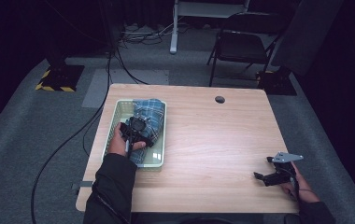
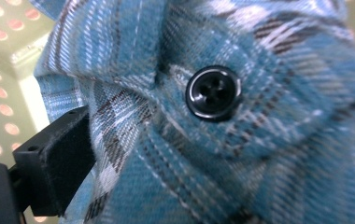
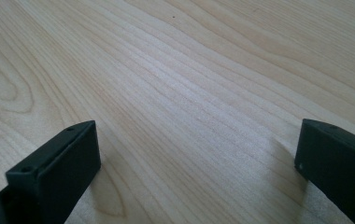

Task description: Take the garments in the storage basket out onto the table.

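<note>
A blue plaid shirt [image 1: 150, 109] lies bunched in a pale green mesh basket [image 1: 111, 122] at the table's left. My left gripper [image 1: 136, 128] is pressed down into the shirt inside the basket. In the left gripper view the cloth [image 2: 241, 154] with a black button [image 2: 213, 92] bulges between the jaws; one finger [image 2: 56, 158] stands far out at the left and the other is hidden under fabric. My right gripper [image 1: 262, 168] rests low over bare wood near the table's front right, open [image 3: 194, 158] with nothing between its fingers.
The wooden table [image 1: 213, 140] has a round cable hole [image 1: 220, 99] at the back. A black folding chair [image 1: 243, 44] stands behind the table, and cables [image 1: 73, 135] run over the grey carpet at the left.
</note>
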The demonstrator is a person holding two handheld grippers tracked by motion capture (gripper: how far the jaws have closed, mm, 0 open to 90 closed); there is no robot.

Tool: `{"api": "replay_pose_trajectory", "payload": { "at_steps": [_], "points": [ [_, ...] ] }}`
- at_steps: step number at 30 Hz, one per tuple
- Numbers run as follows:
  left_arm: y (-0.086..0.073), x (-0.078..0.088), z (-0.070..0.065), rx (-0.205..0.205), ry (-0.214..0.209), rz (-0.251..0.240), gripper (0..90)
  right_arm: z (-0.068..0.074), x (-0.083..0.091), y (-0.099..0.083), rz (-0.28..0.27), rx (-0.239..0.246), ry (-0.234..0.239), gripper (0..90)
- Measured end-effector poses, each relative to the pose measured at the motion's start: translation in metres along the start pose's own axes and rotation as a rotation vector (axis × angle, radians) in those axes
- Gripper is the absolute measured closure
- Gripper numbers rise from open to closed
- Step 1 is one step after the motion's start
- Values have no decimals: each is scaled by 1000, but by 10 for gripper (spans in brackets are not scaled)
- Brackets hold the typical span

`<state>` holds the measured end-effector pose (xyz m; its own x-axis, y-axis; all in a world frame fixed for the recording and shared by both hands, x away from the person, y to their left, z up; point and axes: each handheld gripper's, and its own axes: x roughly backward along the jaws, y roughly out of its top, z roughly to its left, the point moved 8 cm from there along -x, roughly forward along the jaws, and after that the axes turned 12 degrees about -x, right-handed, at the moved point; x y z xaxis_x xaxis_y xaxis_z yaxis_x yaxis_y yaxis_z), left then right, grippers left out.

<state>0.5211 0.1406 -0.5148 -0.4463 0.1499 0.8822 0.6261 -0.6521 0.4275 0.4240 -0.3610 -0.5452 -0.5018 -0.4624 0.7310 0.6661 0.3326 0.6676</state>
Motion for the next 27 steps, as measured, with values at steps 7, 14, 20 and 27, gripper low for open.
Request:
{"api": "replay_pose_trajectory", "payload": {
  "at_steps": [7,14,20,27],
  "points": [
    [-3,-7,0,24,-22,41,33,0,0,0,0,0,0,1],
    [-4,-13,-2,20,-31,76,32,0,0,0,0,0,0,1],
    [-5,-16,-4,27,-40,94,27,0,0,0,0,0,0,1],
    [-6,-20,-5,23,-41,130,8,0,0,0,0,0,0,1]
  ]
}}
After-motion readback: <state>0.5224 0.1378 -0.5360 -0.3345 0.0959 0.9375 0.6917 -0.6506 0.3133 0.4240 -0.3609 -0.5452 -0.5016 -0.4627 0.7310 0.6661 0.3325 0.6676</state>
